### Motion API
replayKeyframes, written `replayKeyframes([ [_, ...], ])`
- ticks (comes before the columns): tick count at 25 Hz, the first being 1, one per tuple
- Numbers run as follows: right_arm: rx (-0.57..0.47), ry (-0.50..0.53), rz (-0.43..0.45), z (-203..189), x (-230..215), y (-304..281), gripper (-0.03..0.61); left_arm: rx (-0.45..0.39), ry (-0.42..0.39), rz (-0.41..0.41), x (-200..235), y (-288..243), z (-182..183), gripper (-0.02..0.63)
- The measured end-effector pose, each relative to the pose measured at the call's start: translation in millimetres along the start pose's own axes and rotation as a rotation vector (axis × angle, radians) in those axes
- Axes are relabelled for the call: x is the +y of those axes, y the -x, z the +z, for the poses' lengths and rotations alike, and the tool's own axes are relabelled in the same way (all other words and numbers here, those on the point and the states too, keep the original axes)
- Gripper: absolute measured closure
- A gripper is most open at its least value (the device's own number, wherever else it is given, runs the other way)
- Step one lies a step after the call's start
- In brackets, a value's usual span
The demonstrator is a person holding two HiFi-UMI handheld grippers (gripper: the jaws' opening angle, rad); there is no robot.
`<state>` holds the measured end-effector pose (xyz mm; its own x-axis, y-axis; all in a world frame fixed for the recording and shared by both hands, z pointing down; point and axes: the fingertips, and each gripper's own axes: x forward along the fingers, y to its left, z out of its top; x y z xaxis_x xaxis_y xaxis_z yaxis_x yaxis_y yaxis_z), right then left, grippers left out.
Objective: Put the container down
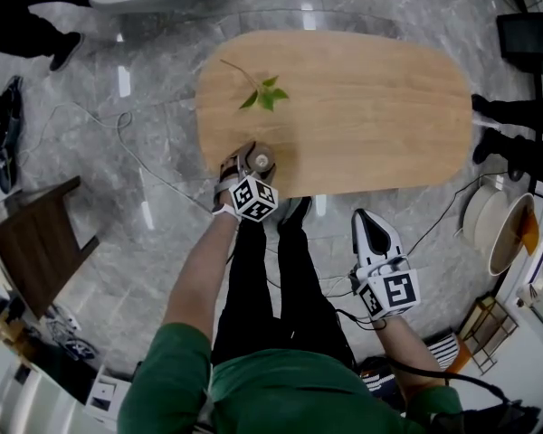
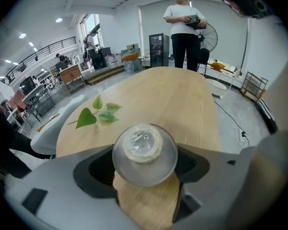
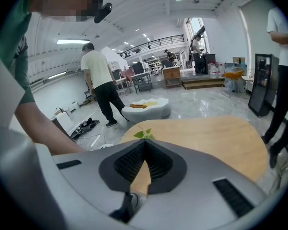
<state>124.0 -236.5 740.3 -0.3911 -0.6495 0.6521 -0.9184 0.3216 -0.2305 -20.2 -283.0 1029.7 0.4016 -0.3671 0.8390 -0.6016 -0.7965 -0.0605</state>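
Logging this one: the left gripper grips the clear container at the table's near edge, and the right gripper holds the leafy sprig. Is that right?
Not quite. The right gripper holds nothing: the right gripper view shows its jaws together and empty, and the leafy sprig lies on the table. The left gripper does grip the clear container at the near edge.

A green leafy twig (image 1: 264,95) is lying on a light wooden table (image 1: 371,125). A dark wooden stool (image 1: 38,240) is standing on the shiny grey floor (image 1: 145,278), well apart from the table. A person in a white shirt (image 2: 185,20) is standing at the table's far end, holding something dark.
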Motion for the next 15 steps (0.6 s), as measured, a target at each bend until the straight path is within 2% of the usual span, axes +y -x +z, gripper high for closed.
replayKeyframes([
  [4, -0.01, 0.004, 0.009, 5.2, 3.1, 1.6, 0.565, 0.0, 0.071, -0.002, 3.8, 3.9, 1.3, 0.243],
  [7, -0.025, 0.003, 0.012, 10.9, 3.3, 4.9, 0.565, 0.0, 0.091, 0.024, 6.6, 17.7, 1.2, 0.238],
  [12, -0.065, -0.002, 0.015, 35.7, 6.6, 18.0, 0.565, -0.017, 0.148, 0.076, 7.6, 73.7, -5.5, 0.238],
  [15, -0.107, 0.007, 0.024, 59.8, 9.7, 23.8, 0.565, -0.035, 0.143, 0.097, 10.8, 112.8, -5.7, 0.238],
])
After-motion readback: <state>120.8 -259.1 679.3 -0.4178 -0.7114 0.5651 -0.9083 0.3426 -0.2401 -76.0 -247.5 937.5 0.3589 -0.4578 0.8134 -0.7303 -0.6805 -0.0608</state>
